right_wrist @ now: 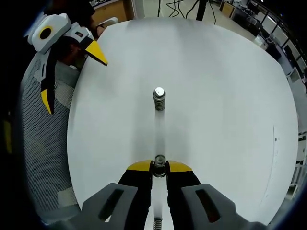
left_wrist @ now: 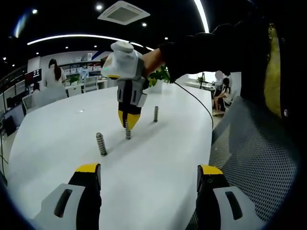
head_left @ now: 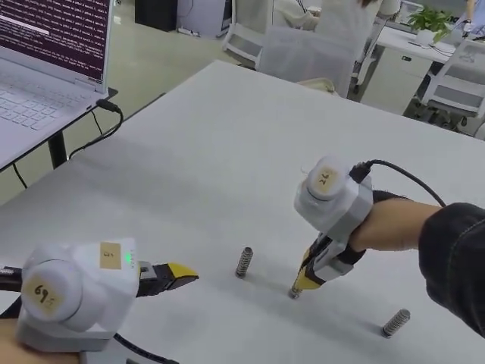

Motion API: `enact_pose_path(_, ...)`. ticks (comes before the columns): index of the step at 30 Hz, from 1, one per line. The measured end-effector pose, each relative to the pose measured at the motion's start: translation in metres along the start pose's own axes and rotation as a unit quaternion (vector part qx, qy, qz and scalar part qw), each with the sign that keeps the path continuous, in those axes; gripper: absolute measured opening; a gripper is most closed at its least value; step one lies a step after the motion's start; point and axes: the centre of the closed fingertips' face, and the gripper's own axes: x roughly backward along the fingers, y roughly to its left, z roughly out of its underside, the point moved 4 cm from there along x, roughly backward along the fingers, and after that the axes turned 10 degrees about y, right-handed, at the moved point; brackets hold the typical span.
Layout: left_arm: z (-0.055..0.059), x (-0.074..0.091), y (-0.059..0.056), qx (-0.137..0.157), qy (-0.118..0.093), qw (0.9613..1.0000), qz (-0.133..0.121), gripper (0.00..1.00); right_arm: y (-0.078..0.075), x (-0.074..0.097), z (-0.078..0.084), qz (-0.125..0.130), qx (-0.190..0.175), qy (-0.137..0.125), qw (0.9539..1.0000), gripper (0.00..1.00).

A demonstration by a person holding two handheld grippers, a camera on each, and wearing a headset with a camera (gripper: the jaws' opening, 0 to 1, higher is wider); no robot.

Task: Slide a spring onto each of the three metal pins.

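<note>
Clamping its yellow-tipped jaws together on the middle spring, the right gripper stands steeply over the white worktop, tips down close to the surface. That spring stands upright on the worktop, and in the head view its lowest coils show just under the tips. A second spring stands upright near it, to its left in the head view and apart from the gripper; the right gripper view shows a shiny pin top at its upper end. A third spring stands farther to the right, below the person's dark sleeve. The three stand in a row, apart from one another. The left gripper hovers by the near edge of the worktop, its jaws spread wide with nothing between them, pointing towards the springs. An open laptop sits on a separate stand at the far left, with a dark cable plugged into its side
</note>
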Motion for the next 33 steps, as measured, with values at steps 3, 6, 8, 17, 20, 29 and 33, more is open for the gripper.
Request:
enact_pose_path(3, 0.000, 0.000, 0.000, 0.000, 0.000, 1.0000, 0.000, 0.79, 0.000, 0.000, 0.001, 0.000, -0.001, 0.002, 1.0000, 0.08)
enact_pose_path(6, -0.001, -0.001, 0.000, -0.001, 0.000, 1.0000, 0.000, 0.79, 0.000, -0.001, 0.003, 0.000, -0.002, 0.004, 1.0000, 0.08)
enact_pose_path(8, -0.001, -0.001, -0.001, -0.001, -0.001, 1.0000, 0.000, 0.79, -0.001, -0.001, 0.005, 0.000, -0.004, 0.005, 1.0000, 0.08)
enact_pose_path(17, -0.001, -0.001, -0.001, 0.001, -0.002, 1.0000, 0.000, 0.79, -0.002, -0.002, 0.009, 0.000, -0.008, 0.011, 0.9999, 0.08)
enact_pose_path(20, -0.001, -0.001, -0.001, 0.001, -0.001, 1.0000, 0.000, 0.79, -0.002, -0.004, 0.010, 0.000, -0.009, 0.011, 0.9999, 0.08)
enact_pose_path(29, -0.001, -0.001, -0.001, 0.001, -0.001, 1.0000, 0.001, 0.79, -0.002, -0.007, 0.012, -0.002, -0.012, 0.009, 0.9999, 0.08)
enact_pose_path(33, -0.001, -0.002, -0.001, 0.001, -0.001, 1.0000, 0.002, 0.79, -0.002, -0.008, 0.013, -0.003, -0.014, 0.008, 0.9999, 0.08)
